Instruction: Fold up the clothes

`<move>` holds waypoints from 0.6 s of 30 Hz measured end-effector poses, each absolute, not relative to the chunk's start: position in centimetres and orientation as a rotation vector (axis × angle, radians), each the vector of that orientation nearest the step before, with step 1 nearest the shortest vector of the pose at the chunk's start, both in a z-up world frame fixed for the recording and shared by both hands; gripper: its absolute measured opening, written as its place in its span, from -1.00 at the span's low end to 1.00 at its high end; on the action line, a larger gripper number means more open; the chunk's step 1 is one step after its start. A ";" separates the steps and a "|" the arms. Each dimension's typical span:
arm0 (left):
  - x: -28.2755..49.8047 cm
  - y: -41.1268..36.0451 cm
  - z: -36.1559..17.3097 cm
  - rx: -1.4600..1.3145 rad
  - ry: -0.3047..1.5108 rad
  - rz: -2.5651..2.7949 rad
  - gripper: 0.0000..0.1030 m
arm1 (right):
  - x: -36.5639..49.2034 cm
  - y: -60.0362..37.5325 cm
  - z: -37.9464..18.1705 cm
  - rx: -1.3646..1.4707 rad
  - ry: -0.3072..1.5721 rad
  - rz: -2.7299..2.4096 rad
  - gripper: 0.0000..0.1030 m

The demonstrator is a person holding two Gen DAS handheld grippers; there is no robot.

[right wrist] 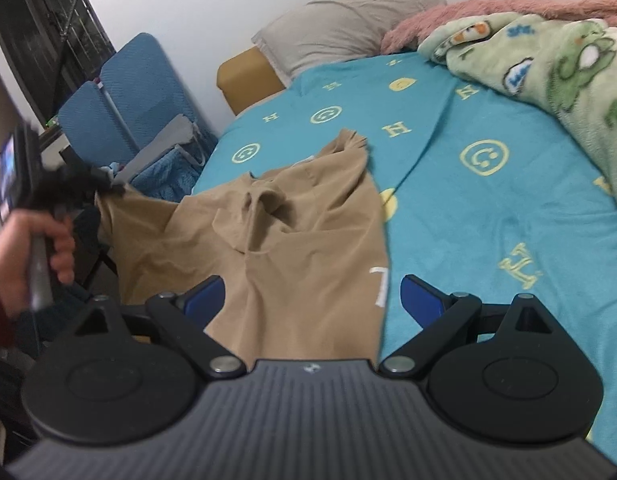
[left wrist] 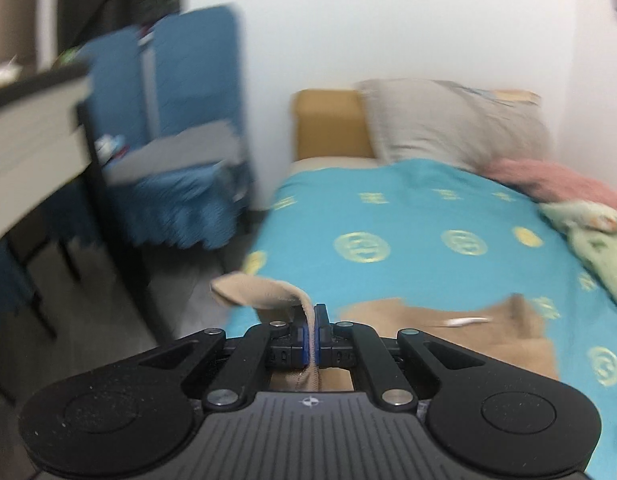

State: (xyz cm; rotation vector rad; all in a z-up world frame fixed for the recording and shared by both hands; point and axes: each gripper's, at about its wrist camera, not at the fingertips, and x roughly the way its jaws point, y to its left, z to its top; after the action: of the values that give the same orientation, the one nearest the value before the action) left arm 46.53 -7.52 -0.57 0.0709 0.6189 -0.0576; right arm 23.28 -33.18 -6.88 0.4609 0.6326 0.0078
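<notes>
A tan garment (right wrist: 292,232) lies crumpled on the turquoise bed sheet (right wrist: 488,208), with one edge pulled off the bed's left side. My left gripper (left wrist: 311,332) is shut on that edge of the tan garment (left wrist: 264,292); it also shows in the right wrist view (right wrist: 104,180), held in a hand at the left. My right gripper (right wrist: 312,300) is open and empty, its blue pads either side of the garment's near end, just above it.
A grey pillow (right wrist: 348,24), a pink blanket (right wrist: 488,8) and a green printed blanket (right wrist: 548,64) lie at the bed's head and right side. Blue chairs (right wrist: 128,92) with clothes stand left of the bed. A desk edge (left wrist: 32,128) is at the left.
</notes>
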 end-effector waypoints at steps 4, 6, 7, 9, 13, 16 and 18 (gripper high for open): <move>45.3 -15.7 -0.2 0.144 0.626 -0.162 -0.95 | 23.2 -35.4 -7.2 0.534 0.623 -0.029 0.86; 44.9 -19.5 -0.9 0.164 0.631 -0.231 -0.92 | 23.2 -36.5 -7.5 0.572 0.619 -0.038 0.86; 44.5 -21.0 -1.3 0.166 0.631 -0.279 -0.84 | 23.2 -36.9 -7.6 0.585 0.617 -0.042 0.86; 43.4 -23.2 -2.1 0.171 0.628 -0.336 -0.29 | 23.2 -37.6 -7.9 0.598 0.614 -0.048 0.86; 40.3 -23.9 -3.1 0.172 0.630 -0.372 0.05 | 22.9 -39.1 -8.2 0.635 0.595 -0.052 0.86; 37.0 -21.0 -3.7 0.109 0.678 -0.366 0.24 | 22.7 -39.7 -8.1 0.654 0.580 -0.053 0.86; 34.5 -17.2 -4.7 0.066 0.749 -0.336 0.26 | 22.6 -39.8 -7.9 0.661 0.574 -0.049 0.86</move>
State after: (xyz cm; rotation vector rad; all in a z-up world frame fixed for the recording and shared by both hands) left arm 34.53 -17.21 -4.72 0.0665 0.7488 -0.3360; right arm 22.61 -39.82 -7.95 0.6610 0.5735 -0.0488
